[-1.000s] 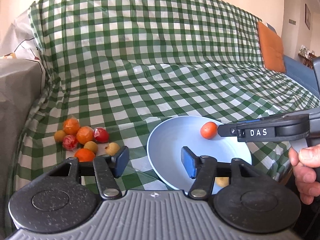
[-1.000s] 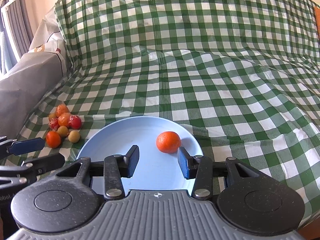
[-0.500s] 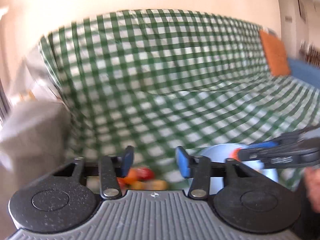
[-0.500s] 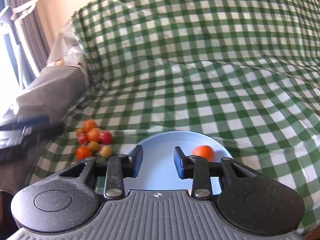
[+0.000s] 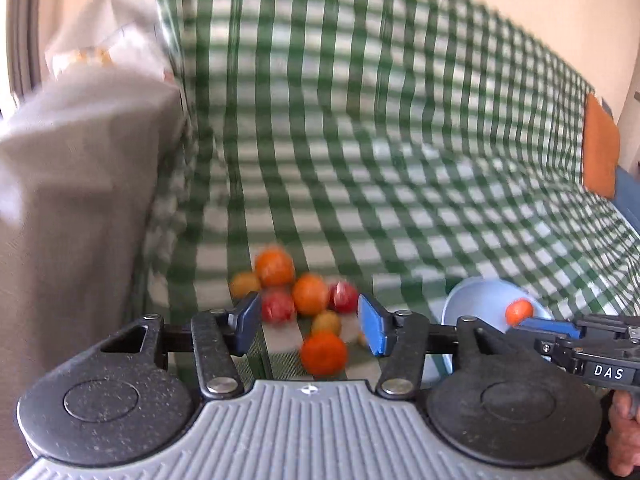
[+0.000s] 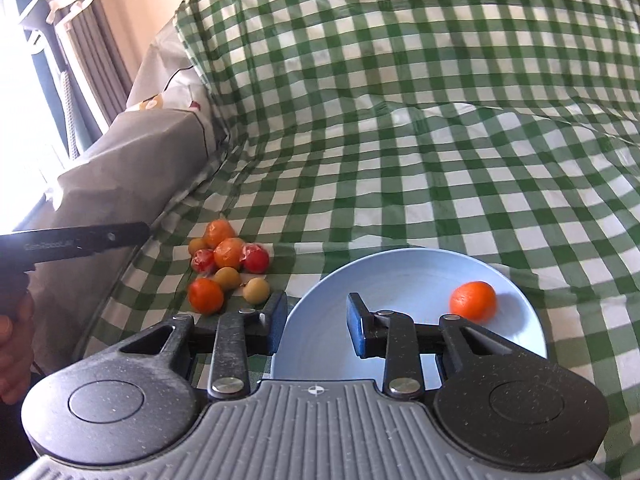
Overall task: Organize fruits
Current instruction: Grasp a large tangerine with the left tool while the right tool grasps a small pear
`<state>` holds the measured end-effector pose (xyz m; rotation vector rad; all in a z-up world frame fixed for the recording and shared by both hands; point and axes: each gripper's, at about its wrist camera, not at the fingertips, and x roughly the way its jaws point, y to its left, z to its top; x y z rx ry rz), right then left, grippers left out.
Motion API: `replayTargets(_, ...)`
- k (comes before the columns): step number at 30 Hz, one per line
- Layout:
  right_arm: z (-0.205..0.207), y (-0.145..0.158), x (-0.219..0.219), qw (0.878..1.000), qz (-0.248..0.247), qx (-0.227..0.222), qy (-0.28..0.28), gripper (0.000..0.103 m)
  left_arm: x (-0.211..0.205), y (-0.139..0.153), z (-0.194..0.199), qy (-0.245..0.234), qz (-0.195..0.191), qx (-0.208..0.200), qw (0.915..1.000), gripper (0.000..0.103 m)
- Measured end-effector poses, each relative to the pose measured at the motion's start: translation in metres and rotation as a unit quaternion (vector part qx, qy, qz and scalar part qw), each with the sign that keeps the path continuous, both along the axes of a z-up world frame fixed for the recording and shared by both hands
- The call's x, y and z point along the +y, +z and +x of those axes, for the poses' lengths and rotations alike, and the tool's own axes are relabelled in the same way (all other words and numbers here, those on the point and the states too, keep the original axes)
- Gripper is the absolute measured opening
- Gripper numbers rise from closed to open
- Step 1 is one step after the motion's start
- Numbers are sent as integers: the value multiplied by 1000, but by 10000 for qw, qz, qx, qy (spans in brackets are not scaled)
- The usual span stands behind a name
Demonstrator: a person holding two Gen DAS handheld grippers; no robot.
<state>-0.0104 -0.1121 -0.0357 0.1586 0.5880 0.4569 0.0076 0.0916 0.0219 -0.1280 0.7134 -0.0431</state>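
A pile of several small fruits (image 6: 226, 264), orange, red and yellow, lies on the green checked cloth left of a light blue plate (image 6: 400, 280). One orange fruit (image 6: 473, 300) sits on the plate at its right side. My left gripper (image 5: 306, 322) is open and empty, with the fruit pile (image 5: 304, 300) just ahead between its fingers; this view is blurred. My right gripper (image 6: 316, 322) is open and empty, low over the plate's near left rim. The plate with the orange fruit (image 5: 519, 311) also shows in the left wrist view (image 5: 480, 300).
The checked cloth (image 6: 440, 140) covers a sofa seat and back. A grey-covered armrest (image 6: 120, 176) stands left of the fruit pile. An orange cushion (image 5: 600, 152) lies at the far right. Curtains and a window (image 6: 60, 60) are at the left.
My left gripper has swung left from over the plate to face the fruit pile. My right gripper has turned left and drawn back, so the orange fruit now lies to its right.
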Motion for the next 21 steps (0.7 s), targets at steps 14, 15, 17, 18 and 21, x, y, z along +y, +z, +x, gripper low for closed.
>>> replayTargets(14,17,-13,30,9989,-119,86,441,34,9,-41,40,-92,-440,1134,9925,71)
replayTargets(15,18,-13,31,9988,-126,80,471,34,4,-43,42,-157,-381,1165,9923,71)
replayTargets(17,20,-14,34,9985,-153,52,526,34,-4,-46,45,-257,-248,1210,9920,71)
replayTargets(18,20,-14,36,9983,-167,35,555,34,-8,-48,47,-284,-168,1233,9918,70)
replayTargets(21,23,-14,39,9979,-204,8,616,34,-16,-56,52,-336,35,1387,9898,60)
